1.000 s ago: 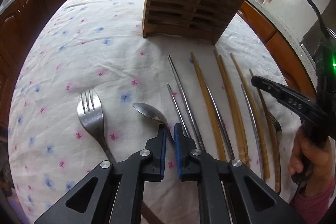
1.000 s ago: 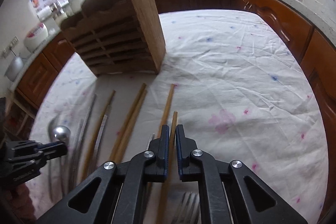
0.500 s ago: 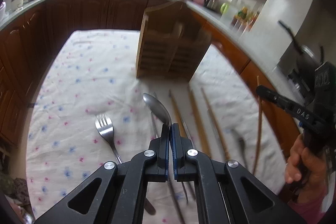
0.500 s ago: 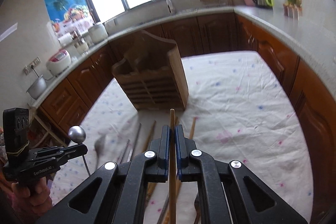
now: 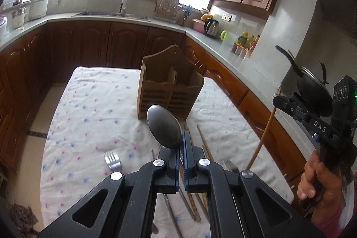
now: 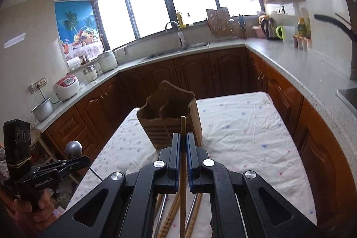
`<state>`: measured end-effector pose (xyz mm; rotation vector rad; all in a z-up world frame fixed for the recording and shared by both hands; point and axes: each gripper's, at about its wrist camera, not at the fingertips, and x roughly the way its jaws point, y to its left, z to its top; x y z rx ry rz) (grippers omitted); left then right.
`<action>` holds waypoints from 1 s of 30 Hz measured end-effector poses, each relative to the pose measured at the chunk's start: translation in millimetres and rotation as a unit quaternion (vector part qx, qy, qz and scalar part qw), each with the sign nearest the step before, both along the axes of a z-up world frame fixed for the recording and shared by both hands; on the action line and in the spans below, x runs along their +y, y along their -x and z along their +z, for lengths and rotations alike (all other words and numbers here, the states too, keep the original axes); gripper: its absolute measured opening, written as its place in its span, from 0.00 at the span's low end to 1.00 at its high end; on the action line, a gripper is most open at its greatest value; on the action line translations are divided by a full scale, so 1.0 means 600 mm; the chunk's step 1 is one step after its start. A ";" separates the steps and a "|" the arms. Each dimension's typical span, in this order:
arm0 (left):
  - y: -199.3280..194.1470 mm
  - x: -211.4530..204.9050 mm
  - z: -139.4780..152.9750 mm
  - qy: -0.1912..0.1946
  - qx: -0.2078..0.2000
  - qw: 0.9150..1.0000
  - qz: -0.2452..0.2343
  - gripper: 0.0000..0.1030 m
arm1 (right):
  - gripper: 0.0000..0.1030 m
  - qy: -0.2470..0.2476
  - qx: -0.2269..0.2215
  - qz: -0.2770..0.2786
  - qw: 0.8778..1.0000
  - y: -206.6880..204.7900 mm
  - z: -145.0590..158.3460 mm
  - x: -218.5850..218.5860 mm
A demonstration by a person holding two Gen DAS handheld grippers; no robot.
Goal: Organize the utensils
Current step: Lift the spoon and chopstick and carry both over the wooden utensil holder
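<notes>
My left gripper [image 5: 181, 144] is shut on a metal spoon [image 5: 164, 128], its bowl raised in front of the wooden utensil holder [image 5: 170, 90]. My right gripper [image 6: 183, 144] is shut on a wooden chopstick [image 6: 183, 171] held above the table, pointing toward the holder [image 6: 169, 119]. The right gripper with its chopstick [image 5: 264, 128] shows at the right of the left wrist view; the left gripper with the spoon [image 6: 73, 148] shows at the left of the right wrist view. A fork [image 5: 113, 161] and several chopsticks [image 5: 191, 202] lie on the floral tablecloth [image 5: 89, 122].
The table stands in a kitchen between brown cabinets [image 5: 93, 46] and grey counters [image 6: 290, 68]. A second fork [image 5: 231, 167] lies by the chopsticks. Rice cookers [image 6: 67, 86] and a pot sit on the left counter, a kettle [image 5: 212, 26] on the far one.
Both grippers rose from the table and tilted up: the left lifted the spoon, the right lifted one chopstick. The holder now sits lower and farther in both views.
</notes>
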<state>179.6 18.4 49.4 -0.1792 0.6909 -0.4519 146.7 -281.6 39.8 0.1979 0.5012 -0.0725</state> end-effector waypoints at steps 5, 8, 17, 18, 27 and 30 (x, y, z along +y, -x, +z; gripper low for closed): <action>-0.021 0.009 0.025 0.002 -0.018 1.000 0.006 0.01 | 0.05 -0.003 -0.019 -0.003 1.000 -0.015 0.016 -0.002; -0.035 0.011 0.040 0.002 -0.029 1.000 0.012 0.01 | 0.05 -0.010 -0.039 -0.006 0.999 -0.034 0.029 -0.008; -0.089 0.015 0.084 -0.005 -0.080 0.996 0.042 0.01 | 0.05 -0.024 -0.091 -0.014 0.996 -0.094 0.076 -0.025; -0.094 0.012 0.087 -0.006 -0.085 0.995 0.043 0.01 | 0.05 -0.024 -0.098 -0.015 0.995 -0.101 0.084 -0.027; -0.169 -0.024 0.097 -0.019 -0.128 0.990 0.061 0.01 | 0.05 -0.032 -0.164 -0.040 0.985 -0.164 0.139 -0.050; -0.206 -0.038 0.075 -0.019 -0.125 0.990 0.067 0.01 | 0.05 -0.040 -0.177 -0.048 0.982 -0.193 0.141 -0.067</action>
